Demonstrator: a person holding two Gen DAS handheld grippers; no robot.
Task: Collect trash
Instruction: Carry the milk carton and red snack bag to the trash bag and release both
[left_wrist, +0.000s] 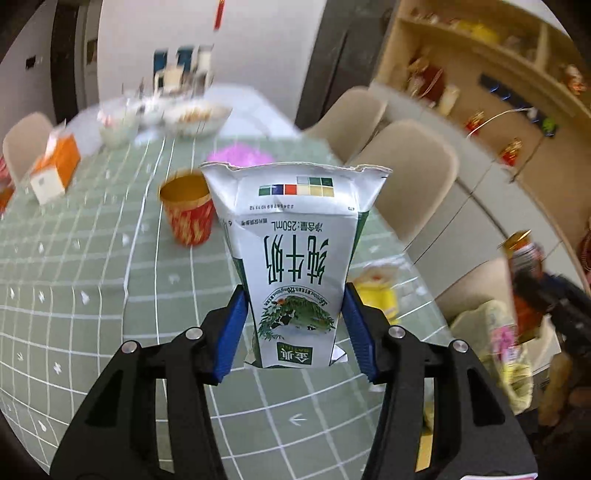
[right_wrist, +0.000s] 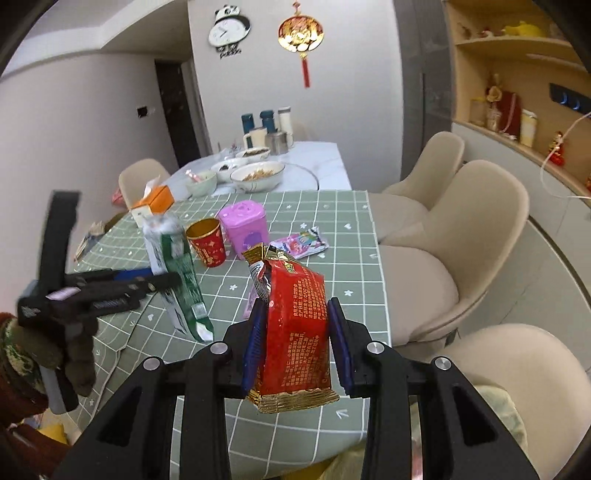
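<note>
My left gripper (left_wrist: 295, 328) is shut on a white and green milk carton (left_wrist: 295, 258), held upside down above the green checked tablecloth (left_wrist: 74, 277). The carton (right_wrist: 177, 273) and the left gripper (right_wrist: 147, 280) also show blurred at the left of the right wrist view. My right gripper (right_wrist: 295, 339) is shut on a red and gold snack wrapper (right_wrist: 295, 332) above the table's near edge. A red and gold paper cup (right_wrist: 207, 242) and a pink printed wrapper (right_wrist: 299, 243) sit on the cloth beyond. The cup (left_wrist: 188, 210) stands left of the carton.
A pink box (right_wrist: 245, 225), an orange tissue box (right_wrist: 153, 203) and bowls (right_wrist: 256, 175) stand farther back. Beige chairs (right_wrist: 461, 251) line the right side. A trash bag (left_wrist: 495, 350) with wrappers sits low at the right. A yellow wrapper (left_wrist: 376, 295) lies by the table edge.
</note>
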